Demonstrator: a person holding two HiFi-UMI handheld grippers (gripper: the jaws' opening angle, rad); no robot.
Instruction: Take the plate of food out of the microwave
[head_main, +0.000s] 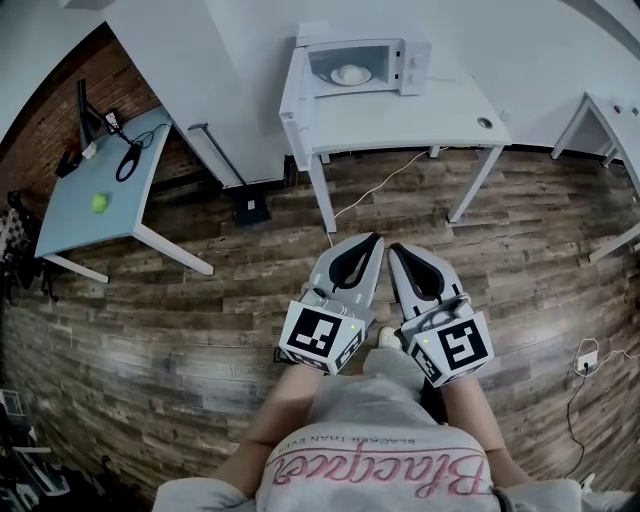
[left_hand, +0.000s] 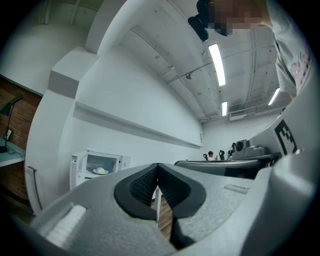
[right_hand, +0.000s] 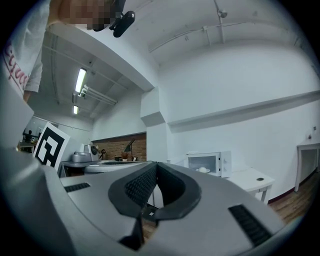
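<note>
The white microwave (head_main: 365, 65) stands at the back left of a white table (head_main: 420, 125), its door (head_main: 292, 100) swung open to the left. Inside it lies a plate of pale food (head_main: 350, 74). It is small in the left gripper view, where the plate (left_hand: 100, 171) shows in the microwave (left_hand: 97, 167), and in the right gripper view, where the plate (right_hand: 202, 170) sits inside the microwave (right_hand: 210, 163). My left gripper (head_main: 377, 239) and right gripper (head_main: 393, 248) are held side by side over the wood floor, well short of the table, both pointing at it. Both are shut and hold nothing.
A light blue desk (head_main: 75, 215) with a green ball (head_main: 100, 203) and a lamp stands at the left. Another white table (head_main: 612, 115) is at the right. A white cable (head_main: 380, 185) runs over the floor under the microwave table; a black object (head_main: 252, 208) sits beside its leg.
</note>
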